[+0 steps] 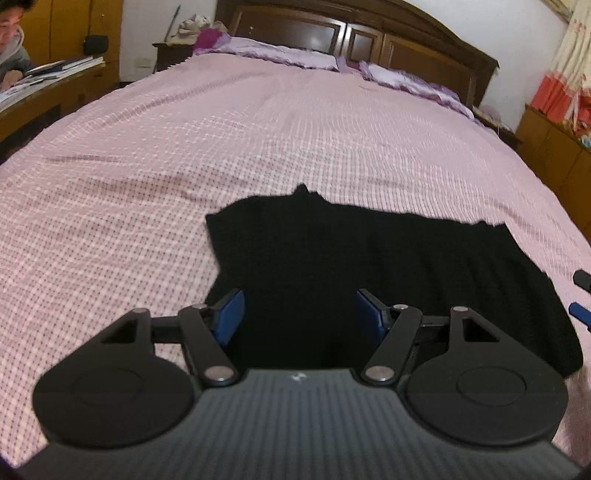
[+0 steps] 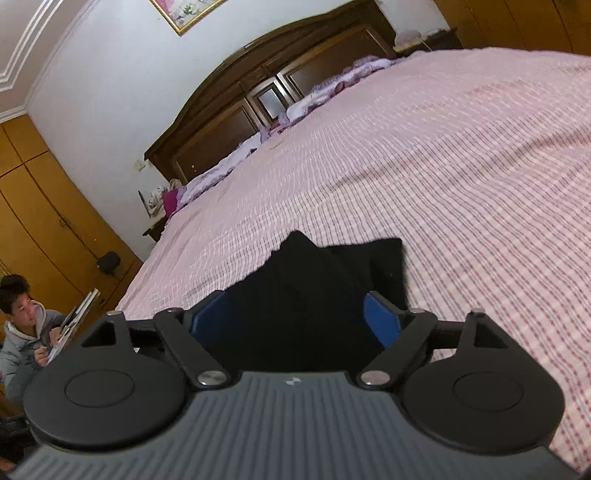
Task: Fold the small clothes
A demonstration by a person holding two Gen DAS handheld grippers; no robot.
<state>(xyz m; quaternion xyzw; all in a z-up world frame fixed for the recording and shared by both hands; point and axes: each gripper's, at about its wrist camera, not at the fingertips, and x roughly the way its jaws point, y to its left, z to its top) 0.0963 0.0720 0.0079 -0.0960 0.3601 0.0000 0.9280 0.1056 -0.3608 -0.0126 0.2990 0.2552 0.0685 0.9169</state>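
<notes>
A black garment [image 1: 369, 266], small and made of a soft, dark knit, lies on a pink checked bedspread [image 1: 184, 166] near the foot of a wide bed. Its shape is hard to read because the cloth is so dark; one short point sticks up along its far edge, and the fabric looks partly doubled over itself.

The left gripper [image 1: 299, 314] hangs over the near-left part of the garment. Its two blue-padded fingers [image 1: 231, 317] are spread wide apart, with black cloth showing in the gap between and beyond them; nothing is pinched. Whether the tips touch the cloth cannot be told.

The right gripper [image 2: 295, 317] is at the garment's other end, and its blue tips peek in at the right edge of the left camera's view. Its fingers [image 2: 380, 321] are likewise spread, released, with the black fabric filling the space between them and running forward from the tips. The cloth there rises in a soft peak ahead of the fingers.

Judging by this, both tools are placed at opposite ends so that each can take an edge and carry it over in one even fold; the wide opening suits thick, layered knit.

Far beyond the fingertips are lilac pillows [image 1: 295, 55] and a dark wooden headboard [image 1: 369, 33]. Off to the left, a person [image 2: 26, 325] in a grey hooded top sits with papers, well apart from the work.
</notes>
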